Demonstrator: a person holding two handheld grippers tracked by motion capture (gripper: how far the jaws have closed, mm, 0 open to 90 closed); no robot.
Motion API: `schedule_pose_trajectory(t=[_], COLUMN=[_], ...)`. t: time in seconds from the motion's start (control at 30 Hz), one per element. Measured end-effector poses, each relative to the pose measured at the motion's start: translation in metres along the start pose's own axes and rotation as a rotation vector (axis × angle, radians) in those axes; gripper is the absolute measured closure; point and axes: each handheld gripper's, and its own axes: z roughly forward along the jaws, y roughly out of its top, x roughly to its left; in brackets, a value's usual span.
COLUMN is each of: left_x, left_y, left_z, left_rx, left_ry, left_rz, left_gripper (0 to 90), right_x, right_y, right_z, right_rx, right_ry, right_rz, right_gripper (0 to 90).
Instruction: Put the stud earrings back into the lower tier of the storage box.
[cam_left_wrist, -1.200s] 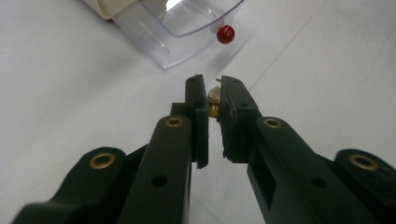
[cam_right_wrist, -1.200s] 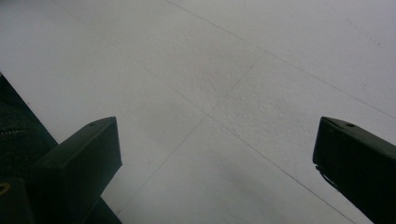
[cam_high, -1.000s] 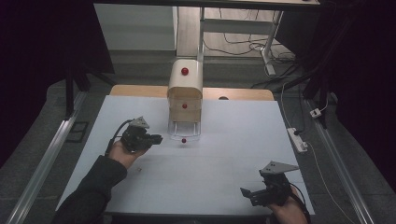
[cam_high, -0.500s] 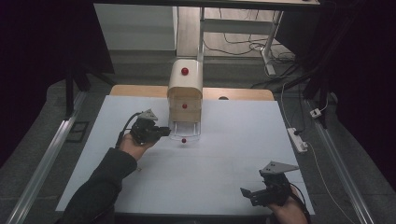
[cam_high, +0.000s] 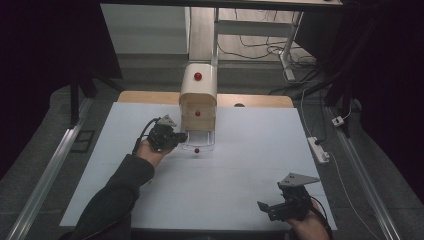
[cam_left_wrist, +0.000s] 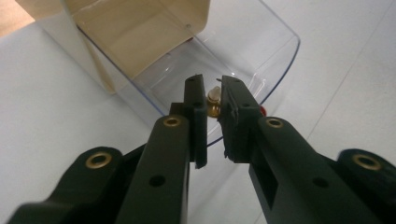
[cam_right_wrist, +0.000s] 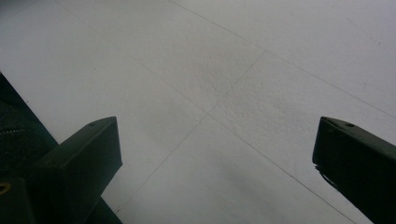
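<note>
My left gripper (cam_left_wrist: 214, 100) has its jaws nearly together at the clear drawer (cam_left_wrist: 261, 60), nothing clamped. My right gripper (cam_high: 272, 209) sits at five o'clock, jaws wide apart. I see no writing.

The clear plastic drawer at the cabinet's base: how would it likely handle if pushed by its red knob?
The clear plastic drawer looks thin-walled, so probably light and slightly flexible. Pulled out on the flat table, it should slide rather than tip. Its small red knob may slip from the jaws.

Your left gripper (cam_left_wrist: 214, 100) matt black plastic with brass rivets, clear glossy plastic drawer (cam_left_wrist: 261, 51), smooth pale wooden cabinet (cam_high: 198, 90), matt white tabletop (cam_high: 250, 165)
</note>
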Motion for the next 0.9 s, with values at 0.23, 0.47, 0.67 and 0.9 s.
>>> schedule_pose_trajectory(t=[0.23,0.47,0.67,0.9], left_x=[0.0,-0.001,-0.004,-0.007], left_y=[0.002,-0.002,-0.007,-0.016], left_z=[-0.007,-0.015,-0.019,-0.024], left_rx=[-0.007,0.013,0.02,0.029], left_ry=[-0.023,-0.053,-0.069,-0.104], left_rz=[-0.002,0.006,0.0,-0.007], left_gripper=[55.9,32.5,19.7,3.3], right_x=[0.001,0.001,0.002,0.002], right_y=[0.0,0.0,0.0,0.0], right_z=[0.0,0.0,0.0,0.0], right_rx=[-0.002,0.0,0.001,-0.001], right_ry=[0.001,0.0,-0.001,-0.001], right_rz=[-0.002,-0.012,-0.016,-0.018], right_gripper=[1.0,1.0,1.0,1.0])
